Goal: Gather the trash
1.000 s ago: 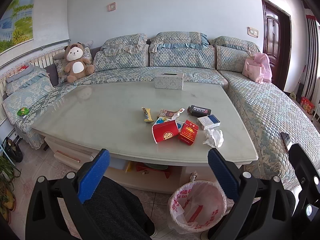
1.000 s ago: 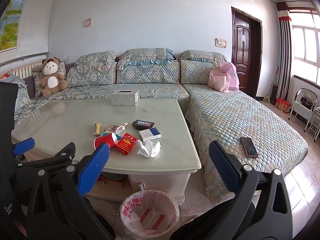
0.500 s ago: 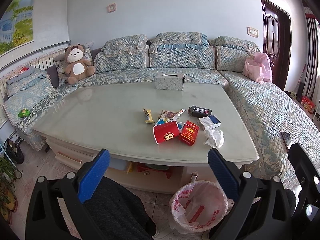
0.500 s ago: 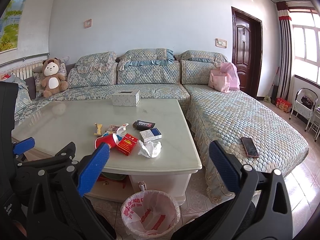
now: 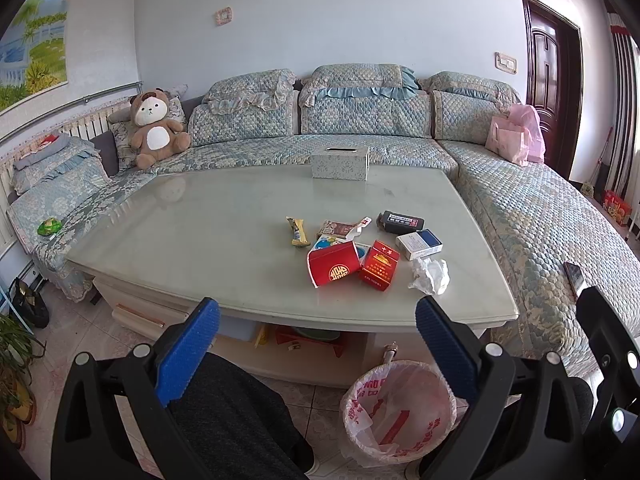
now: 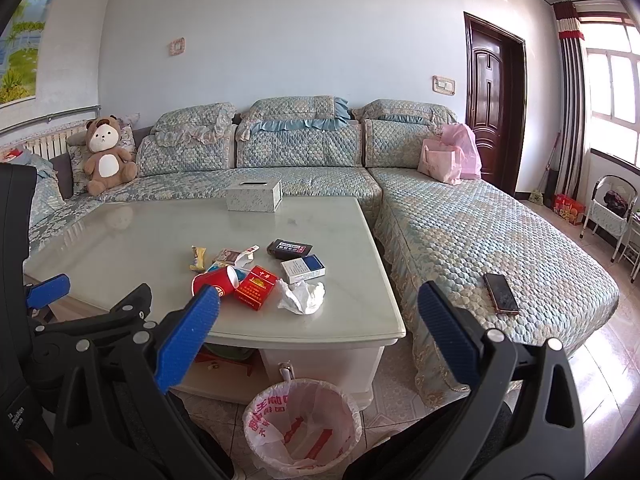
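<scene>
Trash sits clustered at the centre of both frames on the coffee table [image 5: 168,240]: a crumpled tissue [image 5: 429,275], a tipped red paper cup [image 5: 334,268], a red cigarette pack [image 5: 379,265] touching it, wrappers behind. The lined waste bin [image 6: 302,426] waits low in frame, on the floor before the table. Left gripper [image 5: 316,344] and right gripper [image 6: 318,334] hang released, empty, short of the table. Best bet: right gripper takes the tissue first, nearest the edge, pinching its bulk.

Quilted corner sofa [image 5: 540,208], pale-blue walls [image 6: 300,40]
</scene>
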Demonstrator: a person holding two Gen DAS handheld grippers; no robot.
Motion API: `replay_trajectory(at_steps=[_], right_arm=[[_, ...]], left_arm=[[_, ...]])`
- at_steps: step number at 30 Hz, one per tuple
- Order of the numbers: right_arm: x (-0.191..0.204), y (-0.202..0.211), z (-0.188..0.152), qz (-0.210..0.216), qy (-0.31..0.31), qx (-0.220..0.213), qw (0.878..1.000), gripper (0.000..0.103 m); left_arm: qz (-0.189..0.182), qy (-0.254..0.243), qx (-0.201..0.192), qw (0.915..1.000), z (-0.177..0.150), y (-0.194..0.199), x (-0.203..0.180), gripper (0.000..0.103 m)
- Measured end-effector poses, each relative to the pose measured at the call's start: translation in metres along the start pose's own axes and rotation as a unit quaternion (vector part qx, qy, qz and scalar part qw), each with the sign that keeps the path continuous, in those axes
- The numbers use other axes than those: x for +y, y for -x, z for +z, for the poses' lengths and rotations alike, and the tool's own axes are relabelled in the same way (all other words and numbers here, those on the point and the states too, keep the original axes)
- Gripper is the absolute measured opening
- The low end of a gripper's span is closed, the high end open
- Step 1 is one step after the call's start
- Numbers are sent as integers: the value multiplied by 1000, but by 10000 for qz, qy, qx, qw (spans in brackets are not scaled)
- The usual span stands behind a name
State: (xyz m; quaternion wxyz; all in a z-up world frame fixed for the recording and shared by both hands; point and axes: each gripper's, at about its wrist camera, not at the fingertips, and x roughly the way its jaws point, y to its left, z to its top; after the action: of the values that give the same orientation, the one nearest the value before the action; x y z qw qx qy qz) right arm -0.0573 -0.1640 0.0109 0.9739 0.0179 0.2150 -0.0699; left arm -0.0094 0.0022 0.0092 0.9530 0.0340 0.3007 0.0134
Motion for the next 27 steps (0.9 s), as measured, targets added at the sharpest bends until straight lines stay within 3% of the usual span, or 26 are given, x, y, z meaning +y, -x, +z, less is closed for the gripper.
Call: replay_trajectory(at_steps=[9,16,21,25,27], right_arm=[[-1,-16,3,399,151,276,9987,97],[-14,-40,10,859,559,314,9942,97],[-26,-77,23,1190,696,780,9874,97],[-32,-101,33,1364,756,982,9829,97],[-34,-110,36,1443,765,1034,9811,97]], left_arm=[[-388,-289,327,9983,4,-17,-1,96],[-943,-731,968,9881,30,-54,24,96],[-1429,-827,1345,9771,49,-78,41,96],[-1701,-1169,1382,9687,62,-101,41,96],[-1632,-1489,1384,9654,64,-117,36,96]])
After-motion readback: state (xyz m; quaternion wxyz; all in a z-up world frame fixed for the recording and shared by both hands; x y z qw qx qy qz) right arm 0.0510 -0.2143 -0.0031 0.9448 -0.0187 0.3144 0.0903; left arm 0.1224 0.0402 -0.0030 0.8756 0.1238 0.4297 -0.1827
